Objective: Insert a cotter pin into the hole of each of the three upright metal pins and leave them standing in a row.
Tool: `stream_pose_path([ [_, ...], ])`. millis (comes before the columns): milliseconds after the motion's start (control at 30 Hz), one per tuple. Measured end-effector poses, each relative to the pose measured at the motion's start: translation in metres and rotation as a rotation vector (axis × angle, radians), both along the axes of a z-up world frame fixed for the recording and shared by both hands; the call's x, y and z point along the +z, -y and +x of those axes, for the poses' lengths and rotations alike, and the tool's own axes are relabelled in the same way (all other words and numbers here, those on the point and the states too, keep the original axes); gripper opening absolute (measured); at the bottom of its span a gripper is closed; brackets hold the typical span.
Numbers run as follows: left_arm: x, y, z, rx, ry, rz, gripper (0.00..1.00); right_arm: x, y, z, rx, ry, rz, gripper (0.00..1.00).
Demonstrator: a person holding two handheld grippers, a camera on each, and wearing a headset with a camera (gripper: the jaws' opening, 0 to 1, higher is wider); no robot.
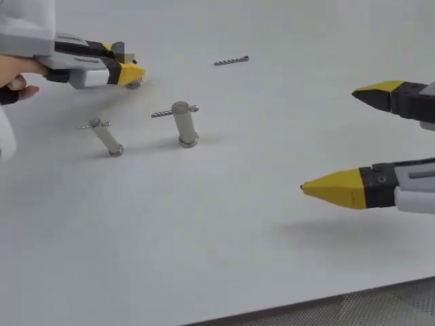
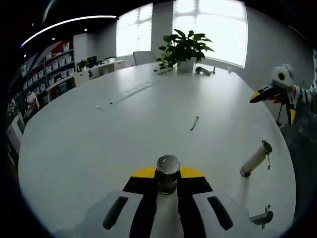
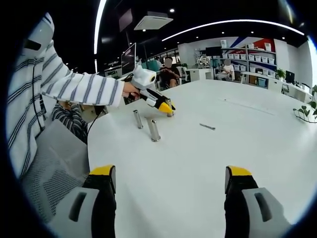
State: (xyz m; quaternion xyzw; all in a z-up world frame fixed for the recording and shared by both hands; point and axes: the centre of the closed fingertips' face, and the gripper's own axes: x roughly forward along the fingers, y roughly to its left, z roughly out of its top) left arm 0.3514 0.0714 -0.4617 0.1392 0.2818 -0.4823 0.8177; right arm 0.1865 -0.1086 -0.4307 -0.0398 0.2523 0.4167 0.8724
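Toward the far edge of the table [image 1: 224, 258], the loose cotter pin [image 1: 231, 61] lies crosswise, nearer the left gripper [image 1: 133, 73] clamping a bare metal pin [image 2: 168, 168] than the wide-open right gripper [image 1: 328, 140].

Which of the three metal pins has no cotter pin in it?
The metal pin clamped in the left claw; the other two pins each carry a cotter pin.

Head view steeply down on the table [image 1: 217, 258]; both gripper views low, opposed across it.
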Motion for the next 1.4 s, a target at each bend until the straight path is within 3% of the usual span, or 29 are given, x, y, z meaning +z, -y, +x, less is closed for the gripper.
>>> stream_pose_path([
  [167,0.001,0.002,-0.003,-0.009,0.031,0.034,0.10,-0.001,0.001,-0.001,-0.004,-0.002,0.002,0.90],
  [233,-0.002,-0.001,0.005,-0.017,0.044,0.050,0.10,-0.001,0.000,-0.001,-0.005,-0.001,0.003,0.90],
  [333,0.000,-0.001,0.007,-0.007,0.045,0.053,0.10,0.000,0.000,0.000,-0.006,0.003,0.008,0.90],
  [667,0.036,0.000,0.008,0.014,0.101,0.023,0.10,0.003,0.002,0.003,-0.007,0.018,0.012,0.90],
  [733,0.036,-0.003,0.009,0.013,0.108,0.014,0.10,0.004,0.003,0.004,-0.009,0.023,0.017,0.90],
  [900,0.055,-0.001,-0.007,0.002,0.130,-0.004,0.10,0.006,0.002,0.002,-0.007,0.032,0.016,0.90],
  [1000,0.060,-0.005,-0.008,-0.013,0.144,-0.013,0.10,0.008,0.000,0.000,-0.001,0.036,0.017,0.90],
  [1167,0.075,-0.002,-0.030,-0.054,0.172,-0.027,0.10,0.011,-0.003,-0.002,0.005,0.040,0.025,0.90],
  [1300,0.081,0.002,-0.045,-0.085,0.184,-0.032,0.10,0.012,-0.006,-0.003,0.016,0.042,0.024,0.90],
  [1400,0.085,0.006,-0.059,-0.098,0.184,-0.060,0.10,0.012,-0.008,-0.004,0.022,0.041,0.027,0.90],
])
